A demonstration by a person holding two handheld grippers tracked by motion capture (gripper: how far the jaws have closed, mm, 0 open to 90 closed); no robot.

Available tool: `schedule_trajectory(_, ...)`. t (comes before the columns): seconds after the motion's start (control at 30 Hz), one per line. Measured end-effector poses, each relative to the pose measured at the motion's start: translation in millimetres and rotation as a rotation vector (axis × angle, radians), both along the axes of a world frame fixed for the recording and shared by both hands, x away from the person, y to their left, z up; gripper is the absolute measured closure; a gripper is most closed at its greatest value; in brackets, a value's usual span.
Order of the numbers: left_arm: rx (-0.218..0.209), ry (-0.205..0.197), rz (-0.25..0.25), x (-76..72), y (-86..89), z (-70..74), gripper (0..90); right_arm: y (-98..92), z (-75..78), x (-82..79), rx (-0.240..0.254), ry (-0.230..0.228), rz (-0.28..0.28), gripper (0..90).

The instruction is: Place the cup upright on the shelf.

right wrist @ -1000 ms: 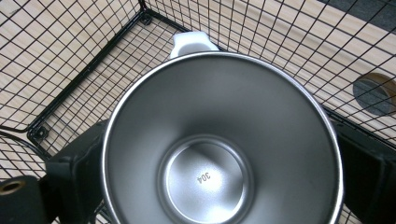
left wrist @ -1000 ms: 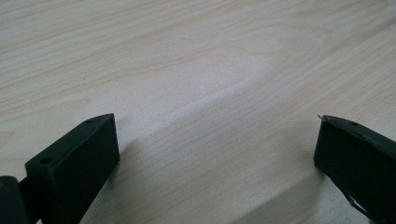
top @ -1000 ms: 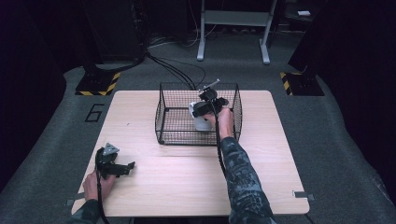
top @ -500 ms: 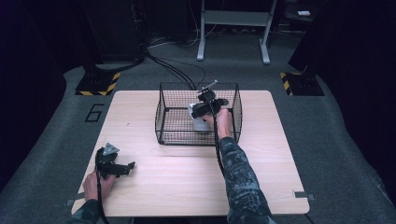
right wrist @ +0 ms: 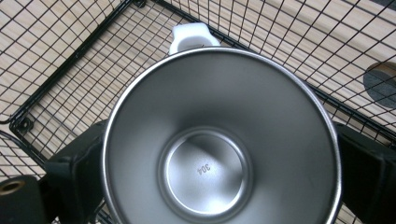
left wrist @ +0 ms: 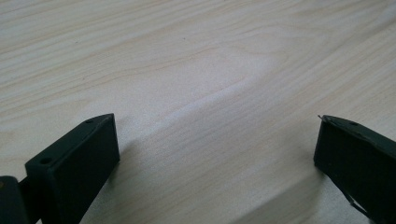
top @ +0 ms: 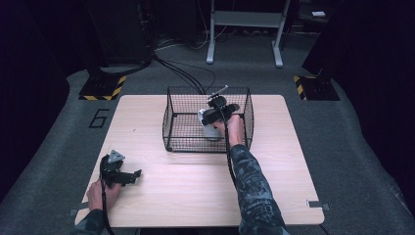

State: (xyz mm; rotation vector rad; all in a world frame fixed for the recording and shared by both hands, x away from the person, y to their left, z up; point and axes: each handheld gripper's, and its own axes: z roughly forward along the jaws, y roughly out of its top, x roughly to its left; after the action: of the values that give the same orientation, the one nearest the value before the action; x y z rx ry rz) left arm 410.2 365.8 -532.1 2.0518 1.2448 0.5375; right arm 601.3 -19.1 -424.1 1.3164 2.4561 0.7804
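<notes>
The steel cup (right wrist: 219, 140), light, rigid, slick, is clamped across its body by the right gripper (right wrist: 219, 182) inside the basket (top: 171, 117); the left gripper (left wrist: 217, 154) is held wide open, empty.

Counts, as seen.

Tabletop (top: 274, 186): one, pale wood, centre of the high view.

Wire basket (top: 173, 117): one, black, upper centre of the tabletop.

Steel cup (right wrist: 219, 140): one, with one white handle (right wrist: 189, 36) at the top of the right gripper view; stamped "304" inside its base.

Grippers: two. Left gripper (top: 128, 175) at lower left of the high view; right gripper (top: 214, 113) at the basket. Two black fingers (left wrist: 74, 163) on each.

Hands: two, one per gripper.
</notes>
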Motion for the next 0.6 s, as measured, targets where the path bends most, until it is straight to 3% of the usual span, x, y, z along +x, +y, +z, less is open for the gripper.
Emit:
schedule_trajectory(0.37, 0.0, 0.0, 0.0, 0.0, 0.0, 0.0, 0.0, -2.2, -2.0, -3.6, -0.028, -0.003, 0.022, 5.4)
schedule_trajectory(0.6, 0.0, 0.001, 0.001, 0.0, 0.0, 0.1, 0.0, -2.0, -2.1, -4.4, -0.01, -0.003, -0.003, 5.2)
